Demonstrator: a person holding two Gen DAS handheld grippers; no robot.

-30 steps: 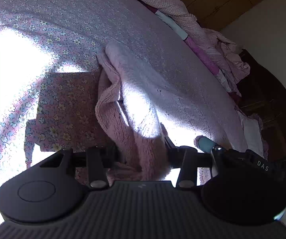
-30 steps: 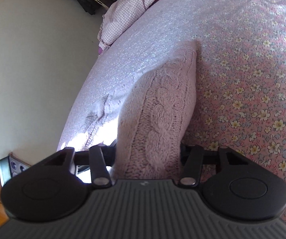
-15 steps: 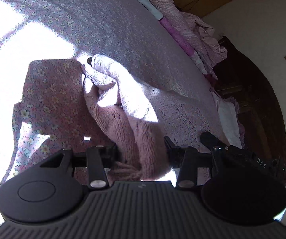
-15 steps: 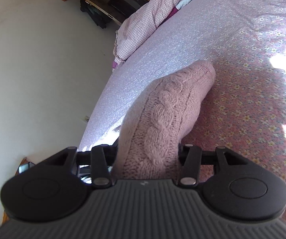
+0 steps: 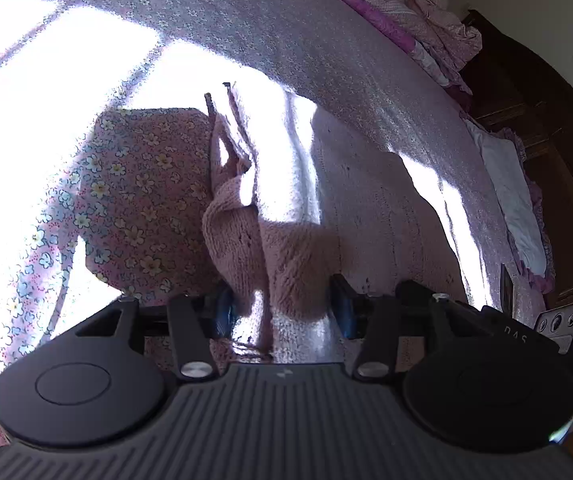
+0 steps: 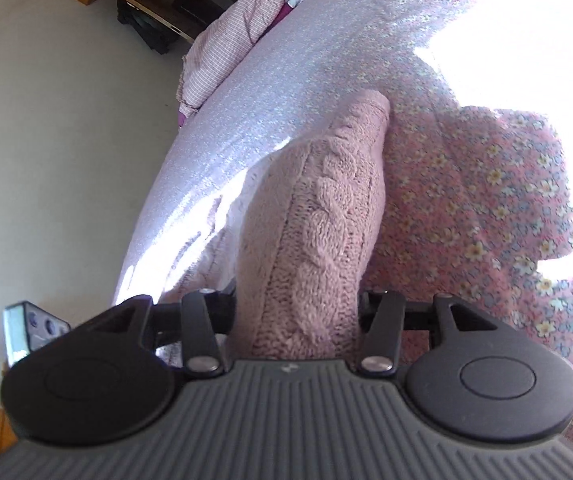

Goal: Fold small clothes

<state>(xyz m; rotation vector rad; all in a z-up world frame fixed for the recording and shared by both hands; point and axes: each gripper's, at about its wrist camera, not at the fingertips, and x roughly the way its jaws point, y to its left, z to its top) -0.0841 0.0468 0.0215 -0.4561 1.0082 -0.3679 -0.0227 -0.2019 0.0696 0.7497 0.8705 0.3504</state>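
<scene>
The bed [image 5: 366, 60] now sits closer below. The pink knit sweater [image 5: 286, 216] has come down from the air onto it. Left claw [image 5: 282, 312] and right claw [image 6: 296, 312] each still pinch an edge, so one fold looks nearly made.

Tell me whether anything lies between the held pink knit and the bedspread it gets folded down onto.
Nothing visible does. Both hand-held grippers, left and right, clamp the pink knit garment; only bare floral bedspread shows beside it.
</scene>
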